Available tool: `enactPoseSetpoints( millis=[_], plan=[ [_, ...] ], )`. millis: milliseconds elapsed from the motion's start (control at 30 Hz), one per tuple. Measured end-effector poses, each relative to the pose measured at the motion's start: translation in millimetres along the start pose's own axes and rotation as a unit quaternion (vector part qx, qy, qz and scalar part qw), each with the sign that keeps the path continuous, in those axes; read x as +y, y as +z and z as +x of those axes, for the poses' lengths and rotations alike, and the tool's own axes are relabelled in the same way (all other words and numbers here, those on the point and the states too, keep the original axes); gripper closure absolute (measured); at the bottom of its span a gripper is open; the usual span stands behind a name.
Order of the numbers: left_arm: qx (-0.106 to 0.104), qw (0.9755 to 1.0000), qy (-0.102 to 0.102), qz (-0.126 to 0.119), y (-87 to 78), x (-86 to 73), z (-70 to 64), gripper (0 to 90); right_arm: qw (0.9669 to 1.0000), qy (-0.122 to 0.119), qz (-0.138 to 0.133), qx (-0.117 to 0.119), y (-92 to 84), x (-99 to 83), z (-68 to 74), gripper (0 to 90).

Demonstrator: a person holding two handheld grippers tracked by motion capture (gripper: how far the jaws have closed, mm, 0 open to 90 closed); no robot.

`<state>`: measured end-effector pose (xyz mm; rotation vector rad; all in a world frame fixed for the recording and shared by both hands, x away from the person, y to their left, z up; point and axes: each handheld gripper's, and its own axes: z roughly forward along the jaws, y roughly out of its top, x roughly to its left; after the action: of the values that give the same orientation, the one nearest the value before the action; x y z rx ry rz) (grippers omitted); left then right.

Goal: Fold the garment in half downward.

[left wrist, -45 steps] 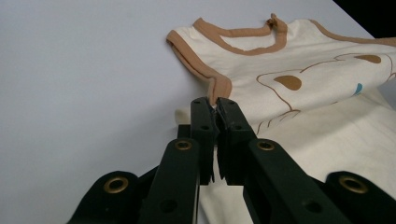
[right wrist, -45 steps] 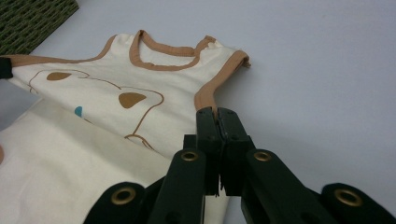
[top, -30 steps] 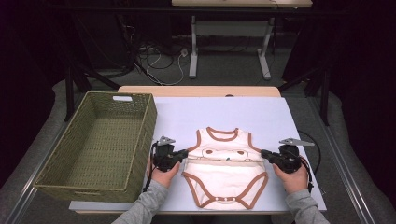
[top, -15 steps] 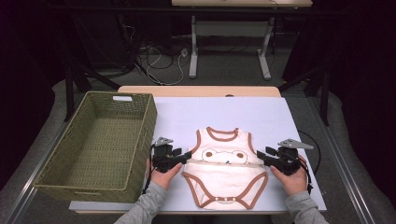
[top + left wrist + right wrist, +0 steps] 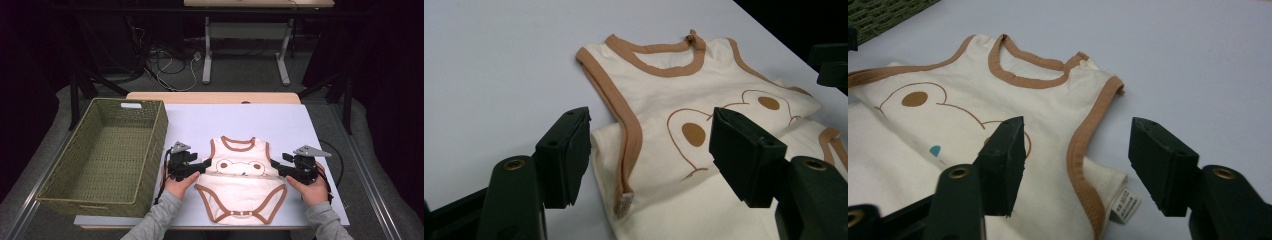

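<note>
Two grippers, one baby bodysuit (image 5: pixel 241 185), and by the look of it one fold finished. At the near edge of the table (image 5: pixel 295 125) the person's forearms come in, one on each side of the garment. The bodysuit lies flat on the white tabletop, near the front and a bit right of centre, with its crotch end and snaps pointing toward the person. A crease runs across at the level of the grippers, and the top half with the bear face lies over the lower part, so I'd say the first fold is in.

The left gripper (image 5: pixel 199 166) sits at the left end of that crease and the right gripper (image 5: pixel 280 169) at the right end. Both have just been opening. In the left gripper view the jaws stand well apart with the bodysuit's brown-trimmed edge (image 5: pixel 624 135) lying loose between them, not pinched. Same story in the right gripper view: pads spread, armhole trim and the little care tag (image 5: pixel 1126 204) on the table between them, nothing clamped.

Further left, the woven basket (image 5: pixel 145 150) stands with nothing in it that I can see. So my guess at what's left: maybe another fold to make it smaller, then the bodysuit still has to go into that basket. Roughly halfway at best.
</note>
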<state>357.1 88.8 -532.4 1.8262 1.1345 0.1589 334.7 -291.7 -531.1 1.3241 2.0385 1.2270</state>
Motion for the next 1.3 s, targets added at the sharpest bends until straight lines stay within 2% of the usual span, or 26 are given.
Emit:
enactPoseSetpoints(
  millis=[67,167,233,267,367,500,667,800,900,1033,1067,1167,1200,1233,1300],
  plan=[
    [-0.004,1.0000,0.001,0.001,3.9,2.9,-1.5,33.0,0.9999,-0.007,-0.013,-0.003,1.0,2.6,-0.2,35.3],
    [0.008,0.9999,0.011,0.006,7.6,9.3,-3.3,33.0,0.9997,-0.010,-0.020,0.004,2.2,8.4,-0.1,33.2],
    [0.025,0.9995,0.017,0.008,9.6,14.4,-4.3,33.0,0.9997,-0.017,-0.016,0.003,2.4,13.6,0.6,32.1],
    [0.024,0.9995,0.018,0.010,10.6,17.2,-4.4,33.0,0.9997,-0.021,-0.011,0.003,3.0,16.5,1.1,32.1],
    [0.034,0.9987,0.038,0.007,13.6,24.9,-4.4,32.0,0.9999,-0.011,0.002,0.009,6.9,24.3,3.1,32.2],
    [0.030,0.9988,0.038,0.007,18.3,36.1,-4.3,32.0,0.9998,-0.010,0.014,0.011,12.7,36.1,4.4,33.2],
    [0.018,0.9992,0.033,-0.017,23.4,48.6,-2.0,32.1,0.9994,-0.024,0.023,0.011,19.6,52.5,5.4,34.4],
    [0.017,0.9997,0.020,-0.005,30.4,58.1,-0.4,30.2,0.9986,-0.041,0.030,0.010,29.8,61.1,6.2,35.1],
    [0.018,0.9997,0.016,-0.002,35.6,65.1,-0.2,30.2,0.9979,-0.053,0.036,0.001,38.5,65.0,5.4,35.2],
    [0.026,0.9991,0.033,0.001,44.1,73.6,0.6,32.0,0.9973,-0.058,0.045,0.000,49.2,69.6,1.6,35.1],
    [0.028,0.9991,0.033,0.003,46.4,74.8,0.6,32.0,0.9974,-0.056,0.045,0.002,51.5,70.8,0.7,32.6],
    [0.026,0.9989,0.038,0.009,55.1,78.0,3.0,32.0,0.9979,-0.052,0.038,0.006,57.3,74.3,-2.1,32.8],
    [0.028,0.9986,0.044,0.011,58.3,79.2,4.6,32.0,0.9979,-0.053,0.037,0.004,58.9,75.3,-2.9,33.0],
    [0.030,0.9987,0.039,0.010,61.7,80.0,5.2,32.0,0.9978,-0.056,0.037,0.002,60.8,76.1,-4.3,33.0],
    [0.035,0.9979,0.052,0.016,67.8,82.2,8.2,32.0,0.9977,-0.052,0.043,-0.012,64.6,76.9,-6.8,34.7]
  ],
)
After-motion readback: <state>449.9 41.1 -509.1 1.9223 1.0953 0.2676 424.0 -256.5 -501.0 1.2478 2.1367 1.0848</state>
